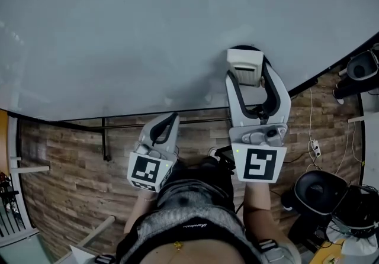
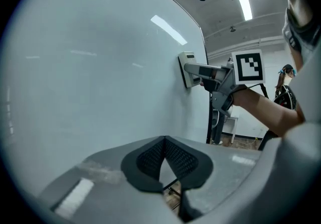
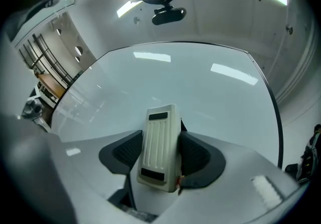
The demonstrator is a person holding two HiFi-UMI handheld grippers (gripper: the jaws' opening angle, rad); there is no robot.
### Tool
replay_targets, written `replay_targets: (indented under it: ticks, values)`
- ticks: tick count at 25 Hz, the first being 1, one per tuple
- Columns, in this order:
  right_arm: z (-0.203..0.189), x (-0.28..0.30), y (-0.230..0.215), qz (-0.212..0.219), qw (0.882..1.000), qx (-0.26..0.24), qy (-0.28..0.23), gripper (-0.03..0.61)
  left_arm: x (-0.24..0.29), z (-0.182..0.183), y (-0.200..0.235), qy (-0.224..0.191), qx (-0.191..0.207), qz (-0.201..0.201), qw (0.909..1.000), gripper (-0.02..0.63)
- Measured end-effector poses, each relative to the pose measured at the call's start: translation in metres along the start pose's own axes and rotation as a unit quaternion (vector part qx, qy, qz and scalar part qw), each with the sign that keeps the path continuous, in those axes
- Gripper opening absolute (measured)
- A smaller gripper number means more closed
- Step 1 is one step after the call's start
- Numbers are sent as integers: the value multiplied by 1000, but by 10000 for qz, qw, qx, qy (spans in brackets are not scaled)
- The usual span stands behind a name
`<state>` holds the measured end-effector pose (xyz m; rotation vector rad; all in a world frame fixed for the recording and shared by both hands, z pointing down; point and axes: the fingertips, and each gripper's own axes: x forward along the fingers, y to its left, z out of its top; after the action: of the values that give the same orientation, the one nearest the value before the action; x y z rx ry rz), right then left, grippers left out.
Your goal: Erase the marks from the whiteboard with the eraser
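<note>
The whiteboard point(image 1: 148, 26) fills the upper head view and shows no marks. My right gripper point(image 1: 244, 67) is shut on the cream plastic eraser point(image 1: 245, 66), which presses flat against the board near its lower right part. In the right gripper view the eraser point(image 3: 159, 145) stands between the two black pads point(image 3: 194, 153), with the board point(image 3: 200, 92) behind it. My left gripper point(image 1: 167, 122) hangs lower, below the board's bottom edge, its jaws shut and empty. From the left gripper view I see its closed pads point(image 2: 165, 160) and, further along the board point(image 2: 90, 62), the eraser point(image 2: 188, 69).
A wood-plank floor point(image 1: 65, 162) lies below the board. A black metal stand rail point(image 1: 106, 138) runs under the board's lower edge. A black office chair point(image 1: 320, 195) and cables sit at the right. The person's torso point(image 1: 195, 221) fills the bottom centre.
</note>
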<state>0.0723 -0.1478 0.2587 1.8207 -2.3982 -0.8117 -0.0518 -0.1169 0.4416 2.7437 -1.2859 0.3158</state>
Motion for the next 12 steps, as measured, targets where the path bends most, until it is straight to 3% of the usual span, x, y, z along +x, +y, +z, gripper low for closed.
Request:
replay_targets:
  ticks: [8, 12]
  values:
    - [37, 26, 32, 33, 9993, 122, -362, 244, -15, -1, 26, -86, 34, 10, 10000, 0]
    - [57, 40, 74, 222, 9981, 238, -528, 244, -34, -5, 45, -149, 24, 66, 9999, 0]
